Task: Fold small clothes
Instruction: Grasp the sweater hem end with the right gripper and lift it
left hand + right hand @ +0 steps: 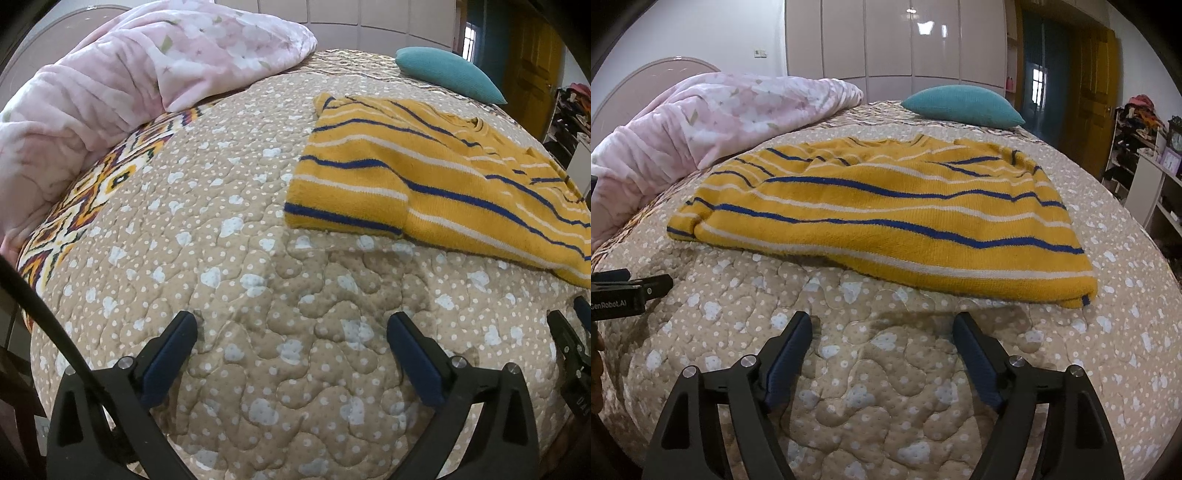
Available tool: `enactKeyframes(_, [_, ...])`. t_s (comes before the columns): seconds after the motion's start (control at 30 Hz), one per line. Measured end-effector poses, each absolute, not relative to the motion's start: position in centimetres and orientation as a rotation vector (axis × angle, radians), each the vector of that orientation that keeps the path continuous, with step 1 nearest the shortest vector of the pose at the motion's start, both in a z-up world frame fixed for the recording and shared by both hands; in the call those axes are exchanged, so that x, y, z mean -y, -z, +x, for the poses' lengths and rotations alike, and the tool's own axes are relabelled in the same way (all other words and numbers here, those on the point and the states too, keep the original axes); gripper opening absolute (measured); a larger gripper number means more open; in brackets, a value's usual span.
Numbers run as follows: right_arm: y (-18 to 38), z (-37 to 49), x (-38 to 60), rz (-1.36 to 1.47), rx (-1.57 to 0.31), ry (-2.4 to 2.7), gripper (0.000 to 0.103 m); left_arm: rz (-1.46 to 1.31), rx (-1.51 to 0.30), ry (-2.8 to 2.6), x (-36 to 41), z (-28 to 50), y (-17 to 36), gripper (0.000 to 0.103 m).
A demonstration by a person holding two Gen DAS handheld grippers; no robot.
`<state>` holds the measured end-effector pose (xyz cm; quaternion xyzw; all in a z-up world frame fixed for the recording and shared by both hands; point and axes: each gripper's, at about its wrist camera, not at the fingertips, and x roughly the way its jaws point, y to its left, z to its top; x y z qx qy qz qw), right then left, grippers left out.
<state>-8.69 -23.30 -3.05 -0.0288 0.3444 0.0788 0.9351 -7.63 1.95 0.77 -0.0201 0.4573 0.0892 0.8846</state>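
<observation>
Two grippers, both spread wide, both empty, and we're looking across the bed. Biggest thing first: the bed quilt (886, 387), tan w/ white dots, stitched in wavy lines, carrying everything. Along its left edge sits the pink blanket (110, 92), bunched in a heap, prob shoved aside to leave room for folding. Mid-bed, toward the right edge, lies the yellow striped sweater (886, 221), blue and white stripes, its near hem facing the tools. It looks partly folded already, left sleeve tucked over the body, far part by the collar wrinkled; can't tell how the right sleeve lies. Flat on the quilt makes sense, it gives a firm base for creasing. Far edge: the teal pillow (964, 105), well apart from the sweater, out of the way.

Now the tools. Left gripper (291, 332) hovers low over bare quilt, near the sweater's near-left corner, not touching it. Right gripper (882, 328) sits just short of the hem's middle, fingers parted, lined up w/ the cloth. My guess: both are poised to pinch the near hem next.
</observation>
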Motion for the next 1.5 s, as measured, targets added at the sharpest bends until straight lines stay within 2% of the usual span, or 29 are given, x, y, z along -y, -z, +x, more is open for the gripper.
enactKeyframes(0.07, [3.0,-8.7,23.3,-0.062,-0.709,-0.159,0.083,-0.067,-0.943,-0.159,-2.3,-7.9,-1.2,0.099])
enactKeyframes(0.13, [2.6,-8.5,23.1,-0.075,-0.734,-0.154,0.083,-0.118,-0.922,-0.135,-3.3,-8.5,-2.0,0.081])
enactKeyframes(0.2, [2.1,-7.9,22.4,-0.106,-0.779,-0.160,0.082,-0.164,-0.910,-0.134,-4.5,-8.9,-2.7,0.076])
enactKeyframes(0.3, [1.0,-7.1,20.2,-0.184,-0.804,-0.238,0.076,-0.243,-0.883,-0.150,-6.8,-9.7,-3.8,0.076])
enactKeyframes(0.4, [0.4,-6.4,15.6,-0.333,-0.786,-0.295,0.075,-0.307,-0.854,-0.156,-8.8,-10.5,-4.8,0.076])
enactKeyframes(0.53, [0.9,-4.8,7.9,-0.596,-0.710,-0.298,0.074,-0.382,-0.826,-0.155,-10.9,-11.5,-5.5,0.076])
enactKeyframes(0.6, [1.4,-3.9,4.5,-0.700,-0.669,-0.284,0.067,-0.403,-0.811,-0.162,-11.9,-11.9,-5.7,0.076])
enactKeyframes(0.67, [2.2,-3.0,1.1,-0.825,-0.628,-0.235,0.066,-0.427,-0.802,-0.172,-12.8,-12.1,-5.7,0.076])
enactKeyframes(0.7, [2.6,-2.8,-0.3,-0.883,-0.602,-0.210,0.063,-0.437,-0.801,-0.175,-13.2,-12.1,-5.6,0.076])
enactKeyframes(0.8, [3.6,-1.6,-3.0,-1.023,-0.542,-0.117,0.063,-0.463,-0.802,-0.188,-14.2,-12.1,-5.2,0.076])
enactKeyframes(1.0, [4.0,-1.8,-4.4,-1.112,-0.484,-0.051,0.063,-0.491,-0.796,-0.191,-14.7,-12.2,-4.9,0.076])
enactKeyframes(1.3, [3.8,-0.6,-5.3,-1.075,-0.540,-0.118,0.059,-0.482,-0.807,-0.167,-13.2,-12.2,-5.4,0.076])
enactKeyframes(1.37, [3.9,-0.2,-5.3,-1.075,-0.555,-0.160,0.044,-0.475,-0.822,-0.162,-12.7,-12.1,-5.7,0.076])
enactKeyframes(1.4, [3.8,0.1,-5.3,-1.055,-0.574,-0.184,0.033,-0.471,-0.826,-0.158,-12.4,-12.2,-5.9,0.076])
enactKeyframes(1.5, [2.1,0.6,-3.9,-0.922,-0.607,-0.237,0.023,-0.443,-0.829,-0.161,-11.1,-12.5,-6.8,0.077])
